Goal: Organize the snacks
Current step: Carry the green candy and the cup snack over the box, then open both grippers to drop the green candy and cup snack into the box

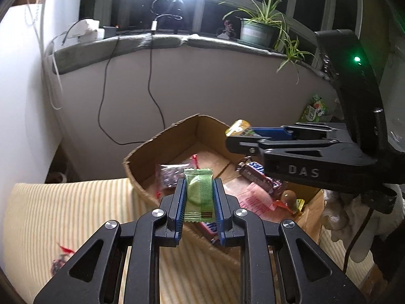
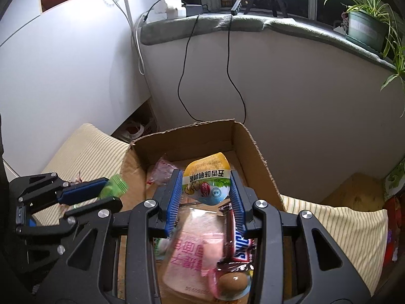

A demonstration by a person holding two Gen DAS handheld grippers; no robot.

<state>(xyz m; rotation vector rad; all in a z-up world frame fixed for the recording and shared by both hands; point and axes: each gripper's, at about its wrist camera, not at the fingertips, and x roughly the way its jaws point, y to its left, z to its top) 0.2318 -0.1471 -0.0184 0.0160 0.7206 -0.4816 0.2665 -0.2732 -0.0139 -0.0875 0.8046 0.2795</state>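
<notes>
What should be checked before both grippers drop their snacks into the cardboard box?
1. Left gripper clamped on green packet: ok.
2. Right gripper clamped on yellow quail-egg packet: ok.
3. Yellow packet above cardboard box opening: ok.
4. Green packet past the box's near wall: cannot tell.
5. Landing room among Snickers bar and pink packet: ok, bare floor at the back.
6. Grippers apart from each other: ok.

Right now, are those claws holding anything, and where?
Left gripper pinches a green packet by its side edges; right gripper clamps a yellow pouch by its sides.
</notes>
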